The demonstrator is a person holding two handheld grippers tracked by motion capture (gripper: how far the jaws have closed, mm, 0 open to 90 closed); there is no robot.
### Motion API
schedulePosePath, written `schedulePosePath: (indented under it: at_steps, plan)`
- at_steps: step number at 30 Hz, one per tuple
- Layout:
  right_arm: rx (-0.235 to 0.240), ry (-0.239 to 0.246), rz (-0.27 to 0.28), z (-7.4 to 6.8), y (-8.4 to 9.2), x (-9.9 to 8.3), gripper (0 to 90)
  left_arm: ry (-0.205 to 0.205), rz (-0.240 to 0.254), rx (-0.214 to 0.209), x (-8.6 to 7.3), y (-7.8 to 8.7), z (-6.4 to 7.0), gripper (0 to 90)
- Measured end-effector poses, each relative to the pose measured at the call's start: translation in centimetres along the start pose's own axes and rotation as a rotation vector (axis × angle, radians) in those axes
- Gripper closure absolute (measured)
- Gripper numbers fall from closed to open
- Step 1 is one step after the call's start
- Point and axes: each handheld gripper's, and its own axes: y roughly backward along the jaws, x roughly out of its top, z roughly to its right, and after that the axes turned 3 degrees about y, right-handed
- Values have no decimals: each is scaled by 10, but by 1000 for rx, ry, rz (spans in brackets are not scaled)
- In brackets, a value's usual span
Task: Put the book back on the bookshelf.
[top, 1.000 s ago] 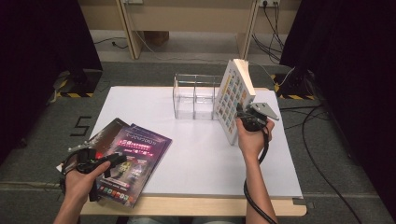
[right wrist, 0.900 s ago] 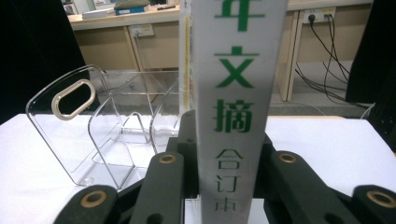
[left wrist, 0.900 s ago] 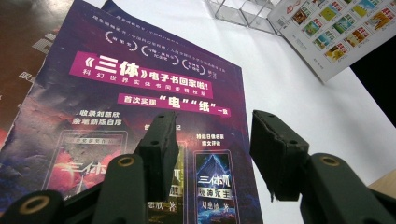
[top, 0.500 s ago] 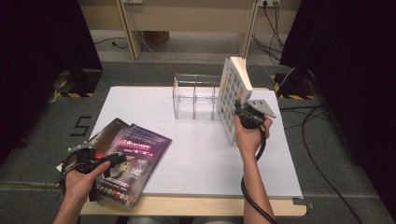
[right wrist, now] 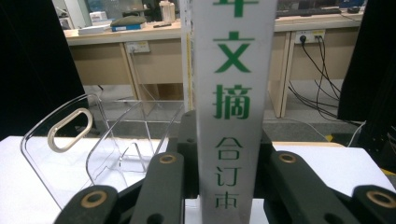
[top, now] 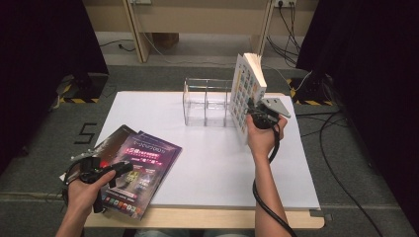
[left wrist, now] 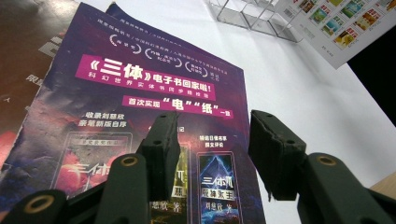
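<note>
Gripping the thick book (top: 245, 94) by its spine, the right gripper (top: 257, 114) has tipped it nearer the clear rack (top: 207, 101), nearly ready to slot in. The left gripper (top: 109, 170) hovers open over the purple magazine (top: 143, 168).

book (right wrist: 233, 93) spine's top cut off
</note>
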Motion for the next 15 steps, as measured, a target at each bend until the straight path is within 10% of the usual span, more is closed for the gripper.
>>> schedulePosePath:
  at_steps: [15]
  plan:
    - [-3,-28,20,1,-8,10,745,2,-1,3,0,-1,-2,528]
